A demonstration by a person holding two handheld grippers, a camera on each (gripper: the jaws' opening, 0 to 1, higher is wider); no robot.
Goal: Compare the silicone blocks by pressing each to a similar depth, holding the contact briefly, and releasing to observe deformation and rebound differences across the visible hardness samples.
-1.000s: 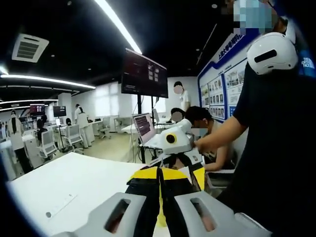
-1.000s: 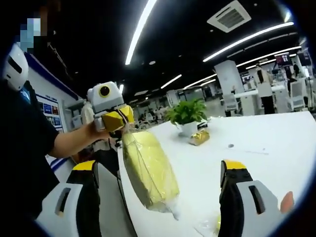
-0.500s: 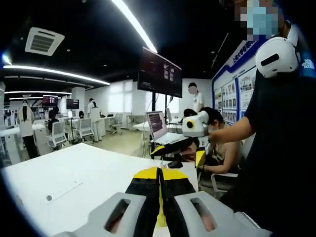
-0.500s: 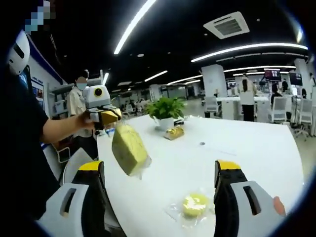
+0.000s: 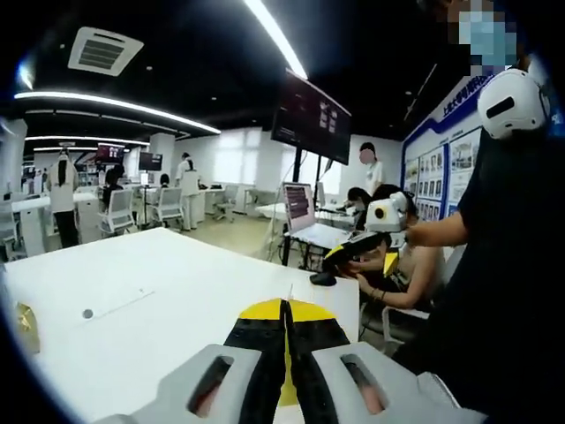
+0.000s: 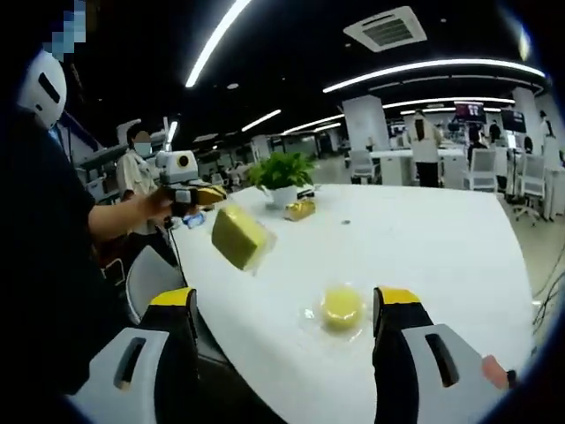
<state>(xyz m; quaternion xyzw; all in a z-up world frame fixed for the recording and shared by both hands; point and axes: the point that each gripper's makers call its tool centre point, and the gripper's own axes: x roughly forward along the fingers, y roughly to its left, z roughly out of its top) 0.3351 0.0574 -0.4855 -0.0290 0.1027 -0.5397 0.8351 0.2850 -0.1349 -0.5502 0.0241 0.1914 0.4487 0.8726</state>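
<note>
My left gripper [image 5: 284, 311] is shut, a thin edge of clear wrap pinched between its yellow-tipped fingers. In the right gripper view that left gripper [image 6: 207, 194] is held out by a person's hand, and a yellow rectangular silicone block [image 6: 238, 237] in plastic hangs tilted from it above the table. A round yellow silicone block [image 6: 341, 306] in clear wrap lies on the white table [image 6: 433, 238]. My right gripper [image 6: 284, 300] stands open, the round block just inside its right finger. The right gripper [image 5: 364, 254] also appears in the left gripper view, off the table's far corner.
A potted plant [image 6: 282, 172] and a small gold object [image 6: 300, 209] stand on the table's far end. The person holding the grippers [image 5: 503, 265] is at the table edge. A laptop [image 5: 298, 205], a big screen [image 5: 311, 115] and other people lie beyond.
The two grippers have drawn apart: the hanging block looks smaller and farther in the right gripper view. That view has tilted down, bringing the round block into sight.
</note>
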